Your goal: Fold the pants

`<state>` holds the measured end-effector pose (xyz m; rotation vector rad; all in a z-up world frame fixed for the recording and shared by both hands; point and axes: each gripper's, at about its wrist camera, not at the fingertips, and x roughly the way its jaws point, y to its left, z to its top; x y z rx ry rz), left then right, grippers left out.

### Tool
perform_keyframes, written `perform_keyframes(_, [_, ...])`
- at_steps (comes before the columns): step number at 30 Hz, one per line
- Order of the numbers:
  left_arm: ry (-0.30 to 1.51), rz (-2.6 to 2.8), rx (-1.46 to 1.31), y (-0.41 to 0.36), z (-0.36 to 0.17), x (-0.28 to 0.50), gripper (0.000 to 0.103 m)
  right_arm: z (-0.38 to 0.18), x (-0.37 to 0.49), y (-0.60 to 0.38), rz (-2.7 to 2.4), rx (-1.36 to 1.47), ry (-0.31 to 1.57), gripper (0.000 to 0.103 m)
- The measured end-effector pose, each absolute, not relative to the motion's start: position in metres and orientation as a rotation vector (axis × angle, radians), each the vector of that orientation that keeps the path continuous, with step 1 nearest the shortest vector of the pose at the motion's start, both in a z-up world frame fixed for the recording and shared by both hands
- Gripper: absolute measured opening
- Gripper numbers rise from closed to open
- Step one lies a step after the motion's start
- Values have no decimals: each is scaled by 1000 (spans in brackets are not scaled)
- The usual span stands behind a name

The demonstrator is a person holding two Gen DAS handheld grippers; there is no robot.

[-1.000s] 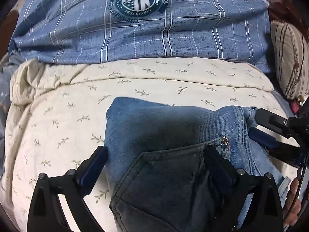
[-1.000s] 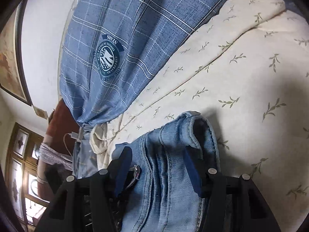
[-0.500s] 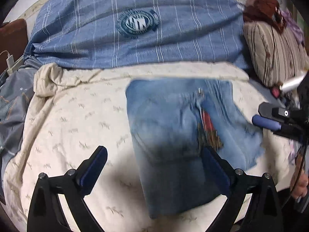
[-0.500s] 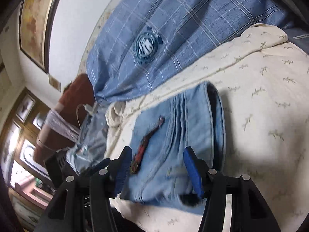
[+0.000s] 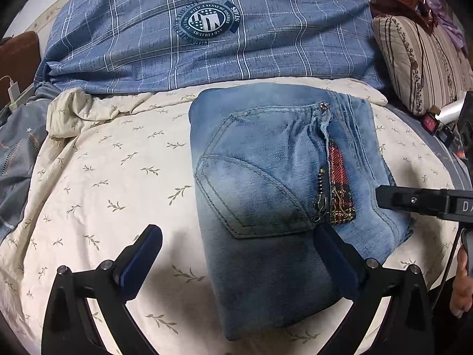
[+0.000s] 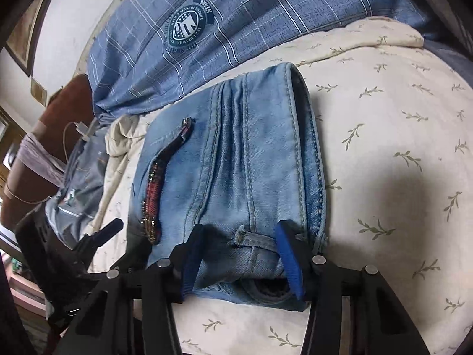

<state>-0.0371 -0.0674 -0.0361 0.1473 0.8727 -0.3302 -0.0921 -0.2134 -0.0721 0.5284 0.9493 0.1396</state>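
Observation:
Light blue jeans [image 5: 266, 183] lie folded into a compact rectangle on a cream leaf-print blanket [image 5: 97, 183], back pocket and a red plaid zipper trim facing up. My left gripper [image 5: 239, 257] is open and empty just above the fold's near left edge. In the right wrist view the jeans [image 6: 236, 162] lie flat with the waistband end nearest. My right gripper [image 6: 239, 254] is open, its blue pads [image 6: 288, 257] on either side of a belt loop without pinching it. The right gripper's black finger [image 5: 414, 199] shows at the right in the left wrist view.
A blue plaid pillow with a round crest [image 5: 207, 29] lies behind the jeans. A striped cushion [image 5: 419, 62] sits at the far right. Grey bedding [image 5: 14, 148], a charger cable [image 5: 10, 88] and a brown headboard [image 6: 59, 100] are on the left.
Both grippers have pulled back from the jeans. A second ago they were close over the denim; now the folded bundle lies flat and whole on the blanket.

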Motion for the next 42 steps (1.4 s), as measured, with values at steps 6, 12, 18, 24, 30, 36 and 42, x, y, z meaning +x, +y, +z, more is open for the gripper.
perform_keyframes(6, [824, -330, 167, -69, -33, -41, 103, -72, -92, -217, 154, 533, 948, 53])
perform_keyframes(12, [808, -326, 203, -72, -31, -42, 103, -72, -89, -213, 138, 521, 955, 53])
perform_keyframes(18, [793, -324, 229, -74, -30, -42, 103, -72, -84, -214, 127, 533, 971, 53])
perform_keyframes(24, [785, -321, 234, -74, -31, -44, 103, -72, -80, -213, 109, 530, 977, 53])
perform_keyframes(30, [855, -348, 112, -61, -33, -34, 103, -71, -80, -211, 104, 510, 974, 54])
perform_keyframes(36, [1036, -439, -168, -32, -41, -11, 103, -69, -80, -209, 89, 508, 978, 54])
perform_keyframes(42, [844, -374, -127, -17, -12, -20, 103, -67, -78, -204, 68, 478, 983, 54])
